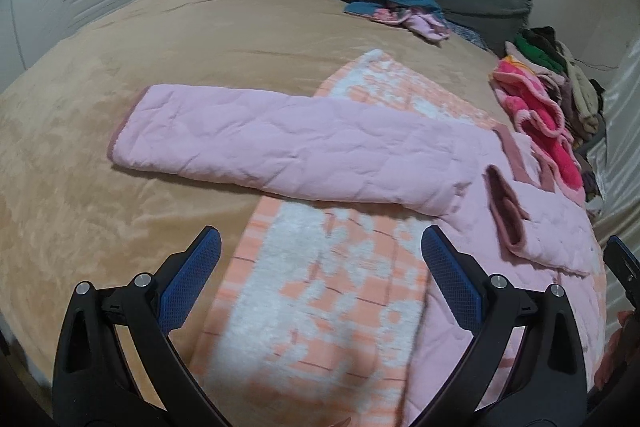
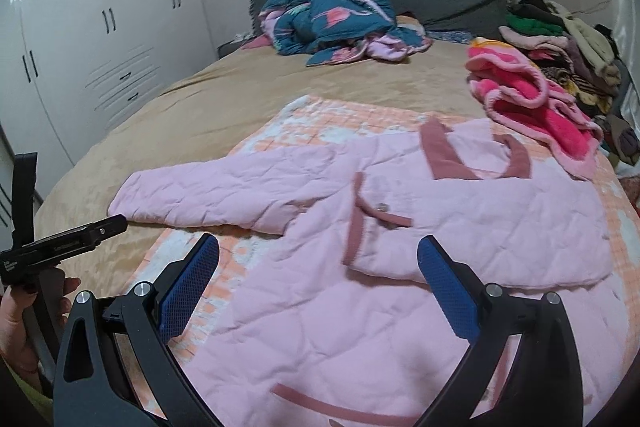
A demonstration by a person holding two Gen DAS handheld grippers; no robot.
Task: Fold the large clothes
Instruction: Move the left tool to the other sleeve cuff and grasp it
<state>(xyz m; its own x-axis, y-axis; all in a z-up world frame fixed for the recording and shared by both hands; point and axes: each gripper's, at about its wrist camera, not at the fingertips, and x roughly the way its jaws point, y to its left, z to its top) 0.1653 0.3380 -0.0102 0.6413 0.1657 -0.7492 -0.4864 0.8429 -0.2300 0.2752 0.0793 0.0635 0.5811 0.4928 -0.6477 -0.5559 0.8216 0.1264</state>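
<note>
Jacket [image 2: 400, 227], pink and quilted, lies flat on an orange-and-white blanket [image 1: 328, 299] spread over the tan bed [image 1: 120, 107], one sleeve [image 1: 280, 143] stretched out to the left. Left gripper [image 1: 320, 279] and right gripper [image 2: 318, 279] both hover above it with jaws spread wide, holding nothing. A teal quilt [image 2: 328, 19] sits near the headboard; a clothes pile [image 2: 560, 67] lies at the right edge.

The pink jacket [image 2: 400, 227] is quilted, matt cloth with velvety mauve trim; under it lies a fluffy orange-and-white blanket [image 1: 320, 307] — on the bed's [image 1: 120, 67] plush tan cover. Wardrobe doors [image 2: 100, 27] — glossy white.
</note>
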